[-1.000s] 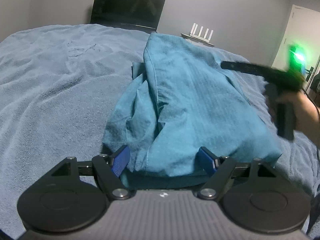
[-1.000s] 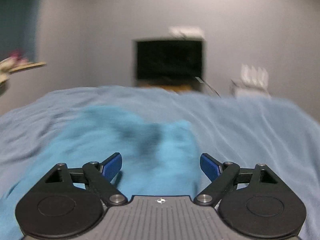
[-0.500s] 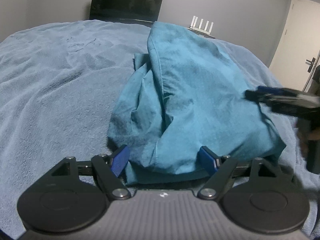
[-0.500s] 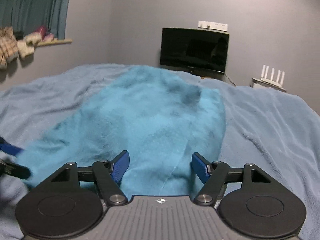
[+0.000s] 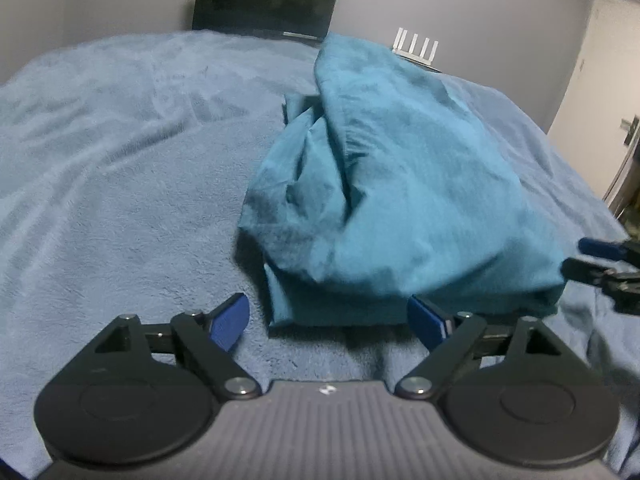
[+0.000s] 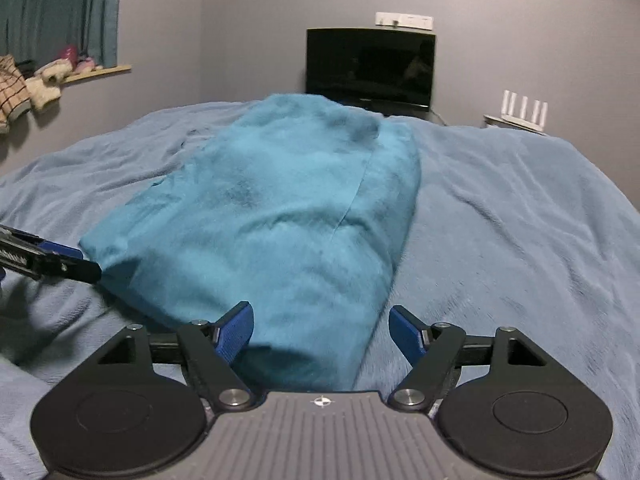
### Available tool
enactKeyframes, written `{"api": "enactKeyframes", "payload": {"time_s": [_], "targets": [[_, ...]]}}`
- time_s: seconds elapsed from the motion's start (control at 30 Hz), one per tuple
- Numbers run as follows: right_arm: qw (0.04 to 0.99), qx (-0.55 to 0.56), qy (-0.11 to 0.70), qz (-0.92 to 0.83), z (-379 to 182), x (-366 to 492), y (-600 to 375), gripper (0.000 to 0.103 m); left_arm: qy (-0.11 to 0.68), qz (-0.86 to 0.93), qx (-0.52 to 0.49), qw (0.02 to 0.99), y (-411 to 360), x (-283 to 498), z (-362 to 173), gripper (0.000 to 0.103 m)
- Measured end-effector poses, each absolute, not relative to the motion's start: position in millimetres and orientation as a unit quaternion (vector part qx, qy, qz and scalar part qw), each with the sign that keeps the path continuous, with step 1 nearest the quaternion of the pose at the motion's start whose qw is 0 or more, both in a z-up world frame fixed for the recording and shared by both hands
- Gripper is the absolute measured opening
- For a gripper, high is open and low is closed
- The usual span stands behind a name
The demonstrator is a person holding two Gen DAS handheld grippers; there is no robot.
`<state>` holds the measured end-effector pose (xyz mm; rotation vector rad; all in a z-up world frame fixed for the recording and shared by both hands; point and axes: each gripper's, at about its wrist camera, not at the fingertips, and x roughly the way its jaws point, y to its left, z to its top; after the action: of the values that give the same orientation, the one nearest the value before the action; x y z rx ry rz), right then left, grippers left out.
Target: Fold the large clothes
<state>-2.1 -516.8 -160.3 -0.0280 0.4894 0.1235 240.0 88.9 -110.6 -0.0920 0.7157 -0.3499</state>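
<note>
On my left wrist view the near hem of the teal garment (image 5: 400, 184) is smeared with blur, so I can't read how its lower layers stack. The right gripper (image 5: 600, 264) pokes in at the right edge, cut off, its body out of sight. From the right wrist view, the garment's near end drops behind my gripper housing and its weave is soft. The left gripper (image 6: 60, 262) enters at the left edge, only its fingers showing. Items on the shelf (image 6: 96, 72) are too small to name.
</note>
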Motion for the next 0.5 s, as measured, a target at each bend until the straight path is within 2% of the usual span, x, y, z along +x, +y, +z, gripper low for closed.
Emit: {"api": "enactKeyframes", "payload": {"time_s": [0.17,0.23,0.37,0.5], "targets": [[0.970,0.000,0.241,0.035,-169.3,-40.0,-490.9,0.079,0.298,-0.166,0.015,0.940,70.2,212.1,-99.1,0.103],[0.967,0.011,0.252,0.027,-174.4,-51.2,-480.5,0.081,0.302,-0.175,0.027,0.937,60.9,206.4,-97.2,0.103],[0.964,0.024,0.265,0.005,-192.0,-68.0,-462.8,0.096,0.325,-0.181,0.053,0.927,44.8,199.8,-105.4,0.103],[0.964,-0.011,0.267,-0.010,-212.9,-80.0,-450.3,0.102,0.326,-0.191,0.110,0.919,33.3,192.9,-118.6,0.103]]}}
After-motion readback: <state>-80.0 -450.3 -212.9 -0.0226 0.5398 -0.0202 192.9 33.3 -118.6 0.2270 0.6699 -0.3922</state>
